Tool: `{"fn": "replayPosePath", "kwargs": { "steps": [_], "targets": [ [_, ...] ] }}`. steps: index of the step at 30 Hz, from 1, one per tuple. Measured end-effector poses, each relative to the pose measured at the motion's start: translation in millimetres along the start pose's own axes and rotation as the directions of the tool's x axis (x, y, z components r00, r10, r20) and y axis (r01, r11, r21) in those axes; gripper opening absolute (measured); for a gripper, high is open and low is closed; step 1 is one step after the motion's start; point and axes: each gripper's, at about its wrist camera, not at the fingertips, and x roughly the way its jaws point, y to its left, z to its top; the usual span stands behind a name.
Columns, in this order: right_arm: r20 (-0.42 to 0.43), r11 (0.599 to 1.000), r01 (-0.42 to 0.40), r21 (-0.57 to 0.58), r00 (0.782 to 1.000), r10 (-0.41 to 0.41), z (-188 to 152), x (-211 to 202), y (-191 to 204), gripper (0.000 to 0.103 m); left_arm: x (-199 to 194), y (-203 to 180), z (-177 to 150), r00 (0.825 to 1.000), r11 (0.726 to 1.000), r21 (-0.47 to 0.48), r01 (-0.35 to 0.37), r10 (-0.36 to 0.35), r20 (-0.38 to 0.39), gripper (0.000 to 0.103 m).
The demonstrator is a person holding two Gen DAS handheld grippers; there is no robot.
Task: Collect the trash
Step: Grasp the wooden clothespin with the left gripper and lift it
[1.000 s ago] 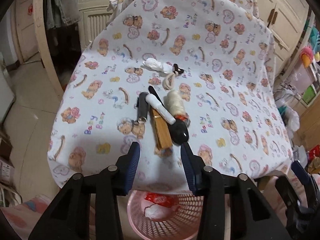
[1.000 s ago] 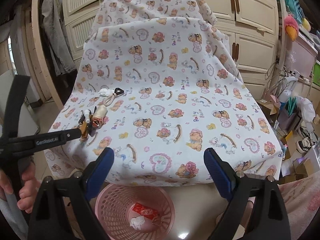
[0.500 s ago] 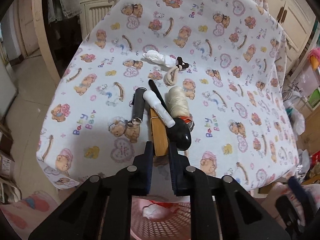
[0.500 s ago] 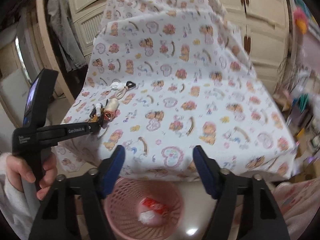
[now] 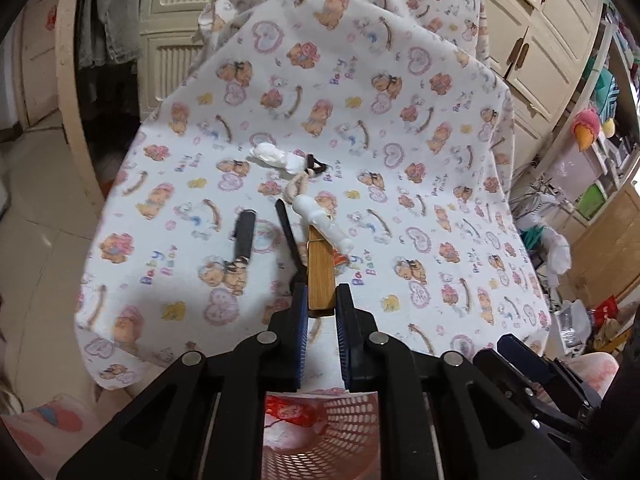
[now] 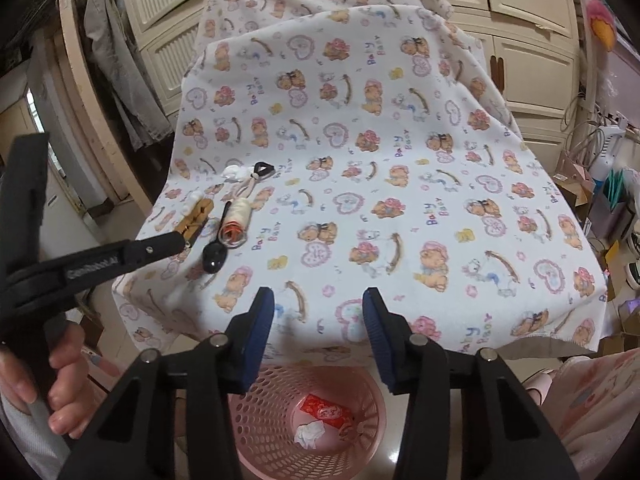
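- Wood shows between the blue pads in the left wrist view: our left gripper [image 5: 321, 300] is clenched on the near end of the clothespin [image 5: 319, 271], near the table's front edge, and we judge the peg is already clear of the cloth [image 5: 400, 128].
- A white tube [image 5: 322, 224] lies across the peg's far end, seemingly touching it; it may ride along or roll off.
- Left on the cloth are a dark cylinder [image 5: 243, 236], a black strip [image 5: 289, 236] just beside the peg, and farther back a tissue wad [image 5: 272, 157].
- The basket [image 5: 340, 432] sits on the floor right under this gripper, with a red wrapper [image 5: 290, 412] inside, so we judge the drop is short.
- In the right wrist view, our right gripper [image 6: 318, 332] hangs over the table's near edge, its jaws closing with nothing between them.
- From here the left gripper [image 6: 182, 238] holds the clothespin [image 6: 195, 222] at the cloth's left corner, gripped by a hand [image 6: 60, 384].
- A black spoon [image 6: 216, 254] and a thread spool [image 6: 237, 218] lie just beside the peg.
- The basket [image 6: 256, 420] stands below, holding the wrapper [image 6: 328, 412] and a tissue [image 6: 309, 435].
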Motion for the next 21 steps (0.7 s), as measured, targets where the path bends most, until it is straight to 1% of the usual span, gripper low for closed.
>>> {"fn": "replayPosePath", "kwargs": {
  "steps": [2, 3, 4, 5, 7, 9, 11, 13, 15, 16, 17, 20, 21],
  "targets": [
    [-0.007, 1.000, -0.003, -0.003, 1.000, 0.003, 0.7, 3.8, 3.0, 0.042, 2.3, -2.7, -0.3, 0.995, 0.994, 0.054, -0.097, 0.097, -0.003, 0.012],
    [-0.011, 1.000, -0.004, -0.004, 1.000, 0.004, 1.2, 6.0, 4.4, 0.042, 6.5, -3.2, -1.0, 0.989, 0.986, 0.081, -0.149, 0.150, -0.009, 0.012],
    [-0.015, 1.000, -0.005, -0.005, 1.000, 0.005, 1.6, 8.3, 6.0, 0.041, 11.7, -1.8, -1.6, 0.982, 0.979, 0.089, -0.183, 0.186, -0.026, 0.012],
    [-0.020, 1.000, -0.007, -0.007, 1.000, 0.007, 1.5, 10.7, 8.0, 0.041, 16.5, 2.3, -2.0, 0.979, 0.977, 0.084, -0.193, 0.198, -0.049, 0.012],
    [-0.028, 1.000, -0.009, -0.014, 1.000, 0.009, 1.1, 14.4, 11.9, 0.041, 22.7, 11.6, -2.7, 0.979, 0.983, 0.052, -0.177, 0.181, -0.097, 0.012],
    [-0.033, 1.000, -0.006, -0.028, 0.999, 0.006, 0.2, 17.7, 16.7, 0.041, 21.2, 17.7, -1.6, 0.985, 0.991, 0.018, -0.129, 0.131, -0.112, 0.012],
    [-0.038, 0.999, -0.006, -0.036, 0.999, 0.005, -0.6, 20.6, 20.8, 0.041, 19.5, 19.2, -0.7, 0.988, 0.997, 0.011, -0.082, 0.083, -0.131, 0.012],
    [-0.043, 0.999, -0.010, -0.037, 0.999, 0.009, -1.0, 23.2, 23.3, 0.041, 24.7, 21.1, -3.5, 0.981, 0.998, -0.004, -0.059, 0.057, -0.187, 0.012],
    [-0.051, 0.999, -0.013, -0.034, 0.999, 0.012, -1.6, 26.4, 24.8, 0.041, 29.9, 29.7, -8.0, 0.970, 0.997, -0.080, -0.018, -0.002, -0.242, 0.012],
    [-0.054, 0.999, -0.014, -0.033, 0.998, 0.012, -2.0, 27.4, 25.1, 0.041, 29.4, 33.9, -9.7, 0.967, 0.992, -0.122, 0.003, -0.034, -0.252, 0.012],
    [-0.058, 0.999, -0.014, -0.030, 0.998, 0.013, -2.4, 29.1, 25.5, 0.041, 27.4, 38.7, -10.1, 0.968, 0.989, -0.150, 0.011, -0.048, -0.245, 0.012],
    [-0.064, 1.000, -0.020, -0.024, 0.998, 0.018, -2.4, 32.2, 27.1, 0.041, 15.2, 43.7, -6.5, 0.981, 0.989, -0.148, -0.015, -0.014, -0.195, 0.012],
    [-0.064, 0.999, -0.023, -0.023, 0.998, 0.021, -2.4, 32.9, 28.1, 0.041, 12.5, 44.8, -4.9, 0.982, 0.988, -0.152, 0.002, -0.031, -0.186, 0.012]
  ]
}}
